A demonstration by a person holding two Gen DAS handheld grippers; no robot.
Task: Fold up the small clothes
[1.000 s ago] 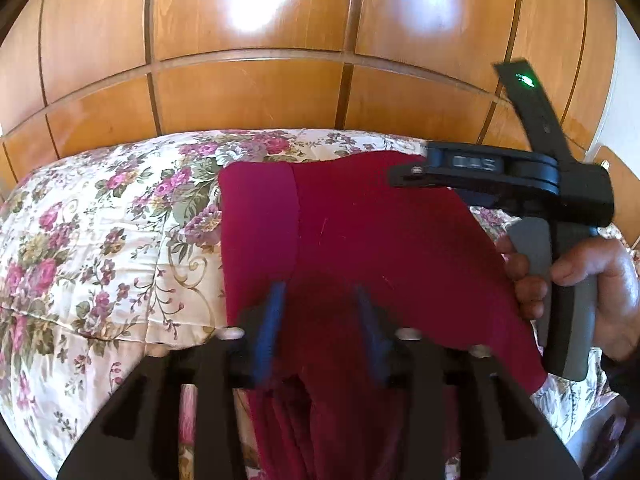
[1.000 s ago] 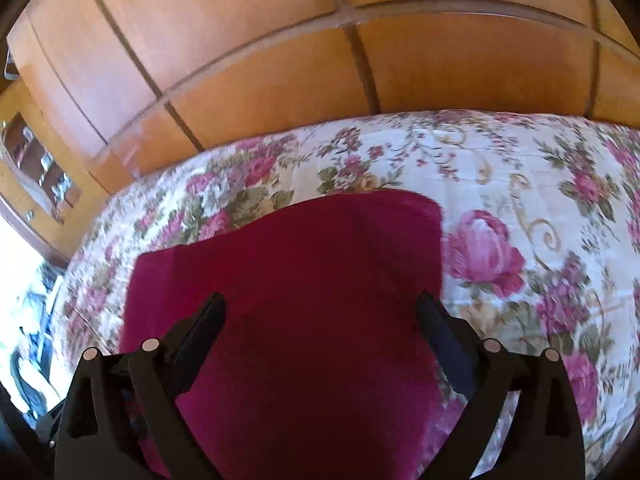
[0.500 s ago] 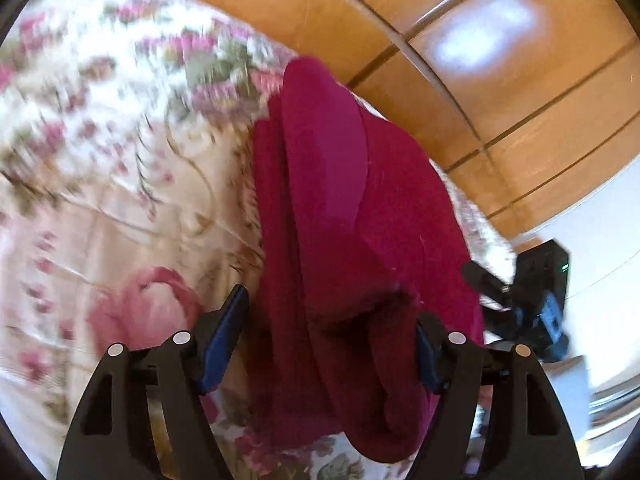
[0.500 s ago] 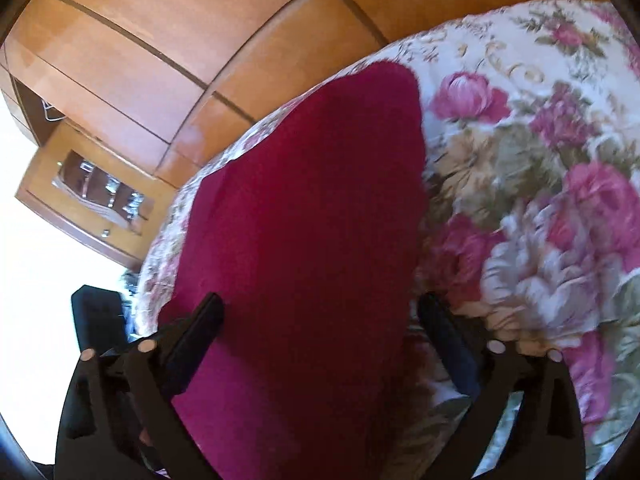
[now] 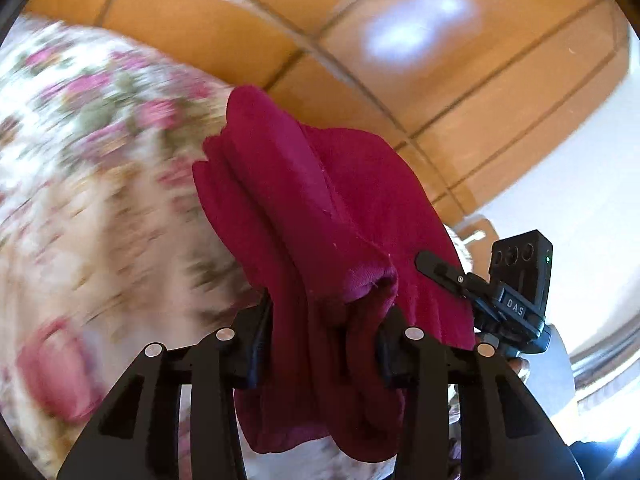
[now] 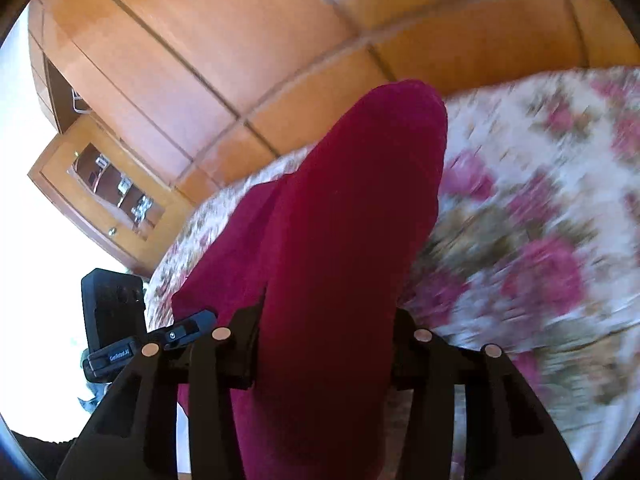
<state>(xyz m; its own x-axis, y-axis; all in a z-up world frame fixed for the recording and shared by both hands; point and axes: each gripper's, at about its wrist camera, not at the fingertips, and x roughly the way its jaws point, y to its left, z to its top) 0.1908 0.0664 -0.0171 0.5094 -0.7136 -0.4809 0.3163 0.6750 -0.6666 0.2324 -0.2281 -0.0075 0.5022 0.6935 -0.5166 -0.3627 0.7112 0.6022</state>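
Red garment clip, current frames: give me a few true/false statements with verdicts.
1. The left tool has the red garment between its fingers. True.
2. The right tool is away from the cloth. False: red fabric fills the gap between its fingers.
3. The bedspread is plain white. False: it is floral, with pink roses.
4. Wooden panels rise behind the bed. True.

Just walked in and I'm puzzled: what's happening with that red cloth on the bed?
A person is folding a dark red garment over a floral bedspread, using two hand-held claws. The left claw and the right claw each grip bunched fabric at the near end, which is lifted off the bedspread. Both views are motion-blurred.
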